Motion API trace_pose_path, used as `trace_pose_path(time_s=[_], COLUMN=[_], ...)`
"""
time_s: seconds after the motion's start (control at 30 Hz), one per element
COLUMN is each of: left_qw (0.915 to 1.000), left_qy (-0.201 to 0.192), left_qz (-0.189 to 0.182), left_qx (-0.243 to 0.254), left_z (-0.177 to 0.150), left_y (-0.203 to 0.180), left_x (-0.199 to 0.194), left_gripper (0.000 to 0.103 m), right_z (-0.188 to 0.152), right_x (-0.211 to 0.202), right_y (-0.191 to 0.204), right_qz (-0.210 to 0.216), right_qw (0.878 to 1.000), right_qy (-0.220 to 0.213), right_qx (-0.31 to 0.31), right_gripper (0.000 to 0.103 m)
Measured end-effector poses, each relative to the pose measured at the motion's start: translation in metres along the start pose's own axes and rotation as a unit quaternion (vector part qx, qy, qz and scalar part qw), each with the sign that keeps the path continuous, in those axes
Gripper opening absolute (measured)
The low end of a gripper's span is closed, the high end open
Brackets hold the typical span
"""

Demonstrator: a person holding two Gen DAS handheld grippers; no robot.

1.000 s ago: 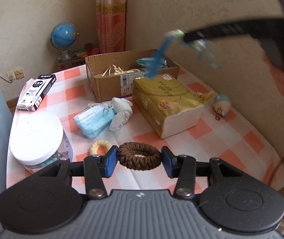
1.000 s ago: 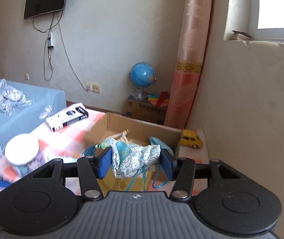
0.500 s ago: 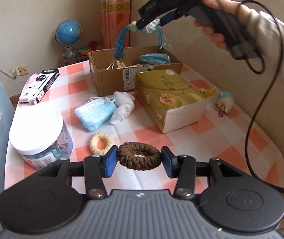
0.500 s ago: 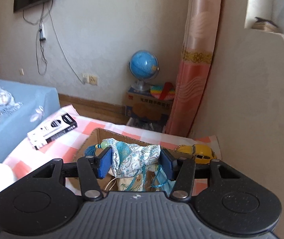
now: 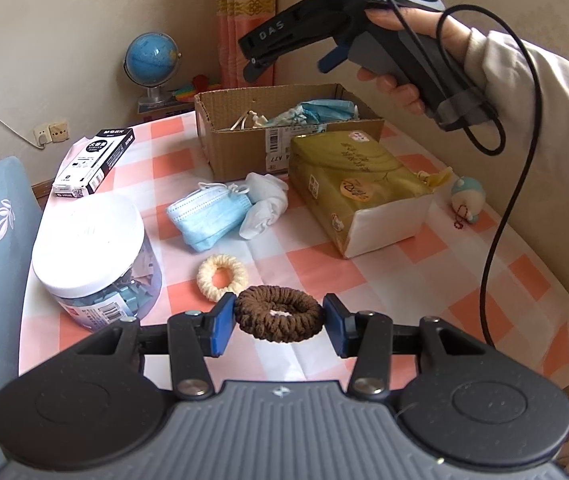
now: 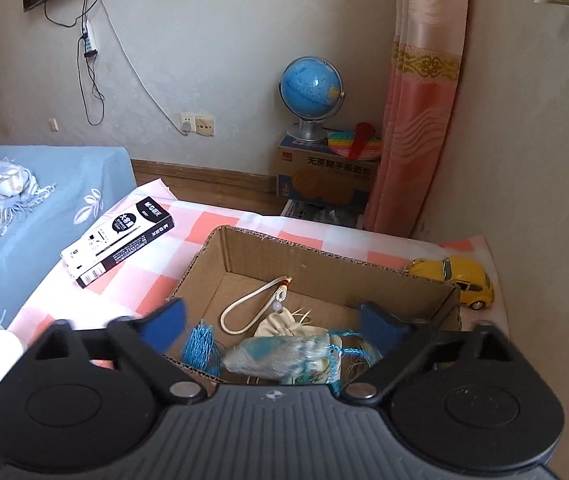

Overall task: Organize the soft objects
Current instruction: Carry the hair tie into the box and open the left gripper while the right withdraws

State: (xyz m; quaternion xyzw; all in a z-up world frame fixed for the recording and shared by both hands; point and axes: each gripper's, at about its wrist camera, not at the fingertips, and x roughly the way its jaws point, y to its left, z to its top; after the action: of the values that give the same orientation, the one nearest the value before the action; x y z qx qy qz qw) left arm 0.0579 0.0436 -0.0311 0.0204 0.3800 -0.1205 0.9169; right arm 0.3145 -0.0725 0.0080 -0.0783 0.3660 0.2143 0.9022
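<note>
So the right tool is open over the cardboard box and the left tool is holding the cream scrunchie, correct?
Not quite. The left tool holds the brown scrunchie; the cream scrunchie lies on the tablecloth, as the left wrist view shows. The rest stands: the right tool has just opened over the cardboard box, the blue patterned pouch no longer gripped.

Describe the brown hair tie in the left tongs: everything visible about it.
The brown hair tie is a thick ring of dark, ribbed, knitted-looking fabric with a pale patch showing at its small centre hole. It lies roughly flat, squeezed into an oval between the blue pads of the left tongs, which press on its two sides. It is held above the checked tablecloth, just in front of a cream hair tie.
</note>
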Motion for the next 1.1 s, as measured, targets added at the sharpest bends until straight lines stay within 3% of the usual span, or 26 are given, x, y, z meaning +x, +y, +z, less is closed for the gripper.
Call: trace_pose_path(time_s=[0.57,0.9,1.1], left_qw=[0.9998,0.9995,0.9991], left_qy=[0.011,0.005,0.001], left_qz=[-0.014,-0.013,-0.015], left_qx=[0.009,0.03,0.04], left_z=[0.022,0.078,0.119], left_y=[0.003,0.01,0.011], left_x=[0.005,0.018,0.04], left_gripper=[0.046,0.046,0.046], right_z=[-0.034,-0.089,-0.12], right_x=[-0.058,-0.09,-0.109], right_y=[-0.025,-0.019,-0.018], right_qz=[-0.009,-0.071,-0.081], right_qw=[0.999,0.997,0.995], right_qy=[0.003,-0.018,-0.036], right_qx=[0.047,0.022,0.045], right_gripper=[0.103,0.103,0.103])
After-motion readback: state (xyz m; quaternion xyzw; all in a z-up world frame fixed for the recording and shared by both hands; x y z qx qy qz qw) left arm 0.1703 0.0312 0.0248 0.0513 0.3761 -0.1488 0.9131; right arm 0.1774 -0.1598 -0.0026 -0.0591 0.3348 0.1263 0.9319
